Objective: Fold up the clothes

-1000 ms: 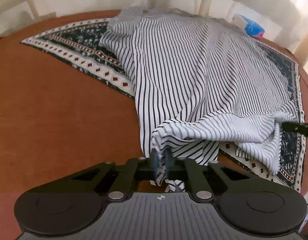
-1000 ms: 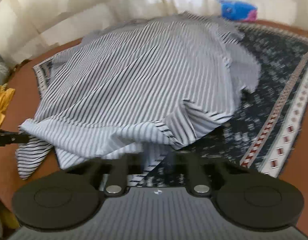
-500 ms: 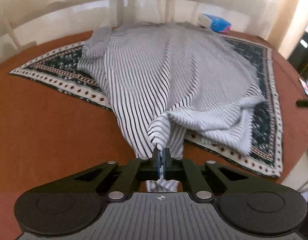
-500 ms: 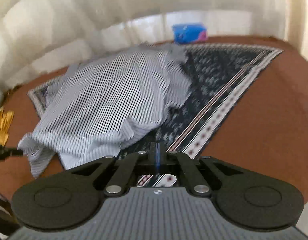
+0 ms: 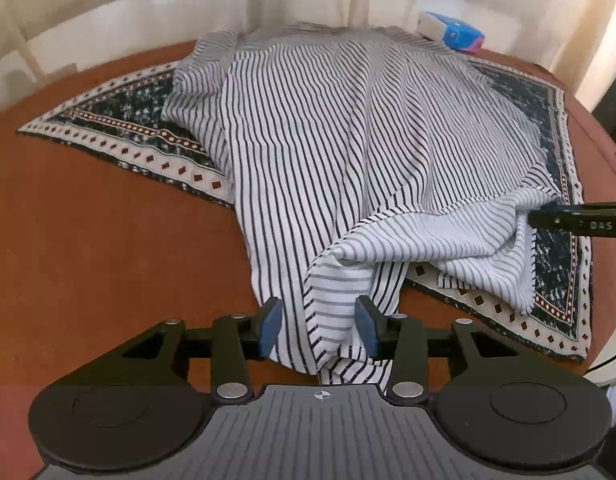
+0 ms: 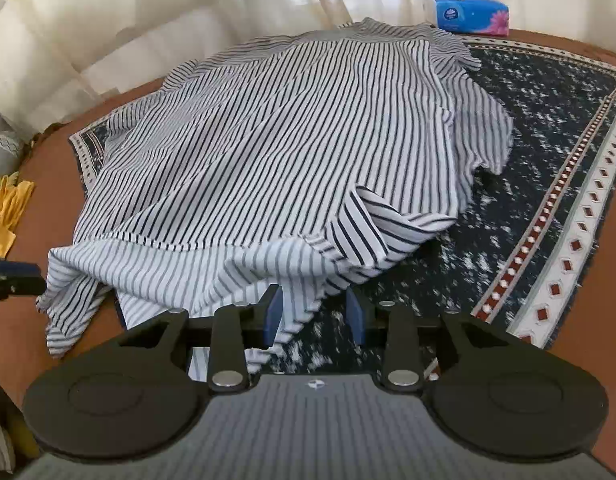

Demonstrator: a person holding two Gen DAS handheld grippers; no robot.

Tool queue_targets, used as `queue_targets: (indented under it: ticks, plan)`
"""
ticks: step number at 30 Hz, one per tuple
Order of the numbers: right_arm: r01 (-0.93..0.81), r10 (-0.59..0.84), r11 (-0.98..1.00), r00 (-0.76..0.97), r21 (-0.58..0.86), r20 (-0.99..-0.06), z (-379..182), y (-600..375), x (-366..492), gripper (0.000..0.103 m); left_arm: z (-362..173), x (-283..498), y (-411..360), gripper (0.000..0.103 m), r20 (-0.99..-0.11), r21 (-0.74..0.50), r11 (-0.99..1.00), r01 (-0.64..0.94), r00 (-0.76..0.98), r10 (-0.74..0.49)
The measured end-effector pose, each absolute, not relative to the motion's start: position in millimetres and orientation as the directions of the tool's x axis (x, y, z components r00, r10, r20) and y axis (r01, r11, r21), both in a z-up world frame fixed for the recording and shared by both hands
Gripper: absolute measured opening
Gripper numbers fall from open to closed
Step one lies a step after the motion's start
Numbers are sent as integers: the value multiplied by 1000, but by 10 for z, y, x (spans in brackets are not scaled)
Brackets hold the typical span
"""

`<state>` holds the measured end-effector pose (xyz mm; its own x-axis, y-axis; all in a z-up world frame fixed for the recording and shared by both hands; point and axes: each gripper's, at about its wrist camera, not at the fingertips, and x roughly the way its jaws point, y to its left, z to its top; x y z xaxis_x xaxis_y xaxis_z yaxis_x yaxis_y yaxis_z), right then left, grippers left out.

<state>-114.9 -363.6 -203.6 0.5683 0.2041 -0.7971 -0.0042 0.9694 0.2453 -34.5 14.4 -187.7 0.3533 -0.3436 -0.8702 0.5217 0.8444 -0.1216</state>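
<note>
Released since half a second ago: left gripper (image 5: 319, 322), then pinched on the hem, now spread wide with striped shirt (image 5: 348, 152) fabric lying loose between the blue pads (image 5: 270, 326). Right gripper (image 6: 314, 314), earlier closed over bare cloth, likewise wide now, back at the near right hem corner, fabric draped between its fingers. Shirt spread over a patterned cloth (image 6: 548, 168) on the brown table (image 5: 107, 232), near edge rumpled and spilling off the cloth at left. Hidden beneath the gripper body: the hem's lowest part. Cut off at the frame edge: most of the opposite gripper in each view. Far right, a blue tissue pack (image 6: 466, 13).
</note>
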Motion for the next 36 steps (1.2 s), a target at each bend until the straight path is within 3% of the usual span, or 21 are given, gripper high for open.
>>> queue_targets:
  ticks: [2, 5, 6, 7, 8, 11, 23, 31, 33, 35, 36]
  plan:
    - [-5, 203, 970, 558, 241, -804, -2084, -3605, -1104, 37, -1928, -323, 111, 59, -873, -132, 843, 522, 341, -348]
    - [-13, 220, 967, 553, 256, -803, -2079, -3585, -1077, 0, -1993, -295, 63, 58, -876, -152, 839, 523, 321, -359]
    - [-11, 226, 964, 556, 265, -800, -2044, -3586, -1087, 0, -2007, -288, 50, 56, -876, -160, 837, 524, 314, -365]
    - [-11, 226, 964, 562, 267, -795, -1997, -3589, -1103, 0, -2009, -282, 44, 28, -876, -169, 834, 525, 307, -371]
    - [-13, 225, 964, 571, 266, -789, -1932, -3600, -1125, 0, -2004, -277, 41, 12, -877, -172, 833, 525, 304, -373]
    - [-9, 222, 963, 600, 271, -769, -1705, -3682, -1218, 0, -1926, -294, 69, 1, -867, -166, 842, 513, 331, -373]
    - [139, 54, 965, 722, 221, -690, -777, -4376, -1905, 0, -1223, -521, 58, 0, -789, -110, 801, 589, 438, -431]
    - [248, 14, 947, 607, 206, -794, -1220, -4540, -2199, 0, -1647, -897, -127, 0, -876, -88, 742, 664, 303, -375]
    - [270, 18, 941, 564, 205, -825, -1418, -4564, -2218, 0, -1820, -921, -126, 8, -899, -89, 749, 657, 271, -345]
    - [283, 29, 938, 516, 202, -856, -1604, -4584, -2240, 0, -1976, -930, -95, 24, -922, -100, 757, 646, 227, -315]
    - [286, 31, 939, 483, 191, -875, -1677, -4592, -2237, 0, -2038, -938, -65, 24, -931, -105, 762, 639, 207, -301]
